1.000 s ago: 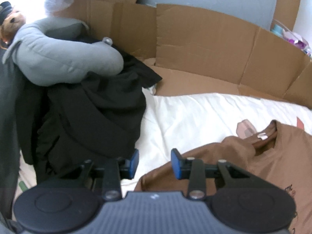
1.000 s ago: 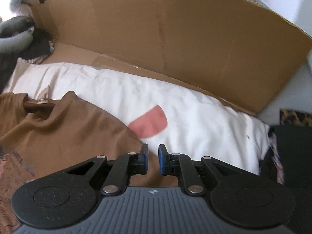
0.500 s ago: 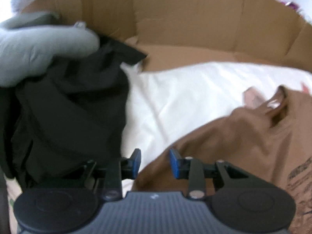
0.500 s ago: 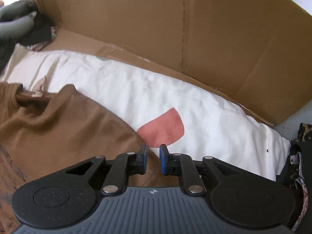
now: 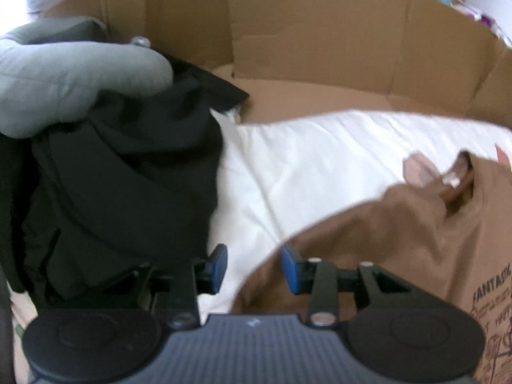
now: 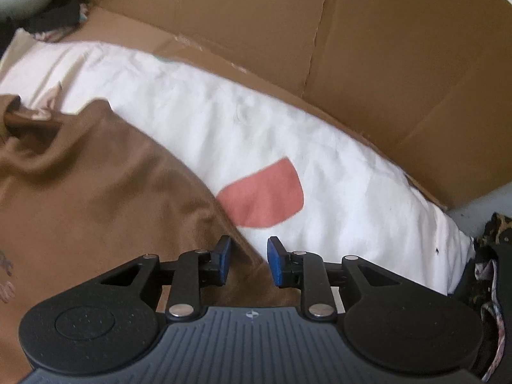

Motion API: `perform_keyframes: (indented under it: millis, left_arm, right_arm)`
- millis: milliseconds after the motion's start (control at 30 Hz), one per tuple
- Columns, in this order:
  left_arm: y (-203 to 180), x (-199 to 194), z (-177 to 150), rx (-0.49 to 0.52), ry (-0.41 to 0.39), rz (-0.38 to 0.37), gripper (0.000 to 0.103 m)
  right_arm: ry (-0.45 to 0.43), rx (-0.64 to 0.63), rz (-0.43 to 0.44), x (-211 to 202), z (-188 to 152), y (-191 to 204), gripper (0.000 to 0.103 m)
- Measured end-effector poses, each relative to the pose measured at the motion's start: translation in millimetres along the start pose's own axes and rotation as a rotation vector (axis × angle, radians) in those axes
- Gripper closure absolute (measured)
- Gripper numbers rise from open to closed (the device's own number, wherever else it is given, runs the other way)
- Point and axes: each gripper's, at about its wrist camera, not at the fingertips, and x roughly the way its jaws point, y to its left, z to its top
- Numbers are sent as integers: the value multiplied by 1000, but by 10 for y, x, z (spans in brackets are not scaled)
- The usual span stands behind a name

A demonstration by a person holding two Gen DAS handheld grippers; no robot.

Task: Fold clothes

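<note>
Fingers first: left gripper (image 5: 253,267) has its blue pads spread and the jaws are opening, nothing pinched. Its right pad (image 5: 289,268) sits over the sleeve edge of the brown T-shirt (image 5: 400,233), its left pad over bare white sheet (image 5: 307,150); cannot tell if either pad touches the cloth. Right gripper (image 6: 246,260) same story: pads apart, jaws opening, no fabric clamped. The shirt's other sleeve edge runs through the gap between its pads, left pad (image 6: 224,259) over brown fabric, right pad over white.

Brown T-shirt lies spread face up on the sheet, collar (image 5: 460,185) toward the cardboard, label visible inside the neck, printed text and line art on the chest at the right edge of the left view. Fabric is rumpled around the neck. In the right view the shirt (image 6: 96,192) fills the left half.

Sheet has a coral-pink patch (image 6: 262,198) just past the right gripper's tips, near the shirt edge.

Left of the left gripper: pile of black clothing (image 5: 128,176) with a grey neck pillow (image 5: 70,80) lying on top. Brown cardboard walls (image 6: 352,48) stand behind the sheet in both views. Leopard-print fabric (image 6: 496,227) at the far right of the right view.

Left view is motion-blurred.
</note>
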Motion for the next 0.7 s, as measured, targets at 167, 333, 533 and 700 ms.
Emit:
perform_keyframes:
  millis: [167,333,533,700]
  left_arm:
    - [83,112,38,-40,2,-6,66]
    - [61,208,-96,-21,32,-29,67]
    - [35,269,-225,-21,49,-6,66]
    - [-15,232,-313,-8,63,2,66]
  right_arm:
    - [-28,45,28,1,82,-92,71]
    - [-84,91,14,-35,116,-115,71]
    - [-56,46,9,75,70,-35,71]
    - [-39,14,9,107,1,64,71]
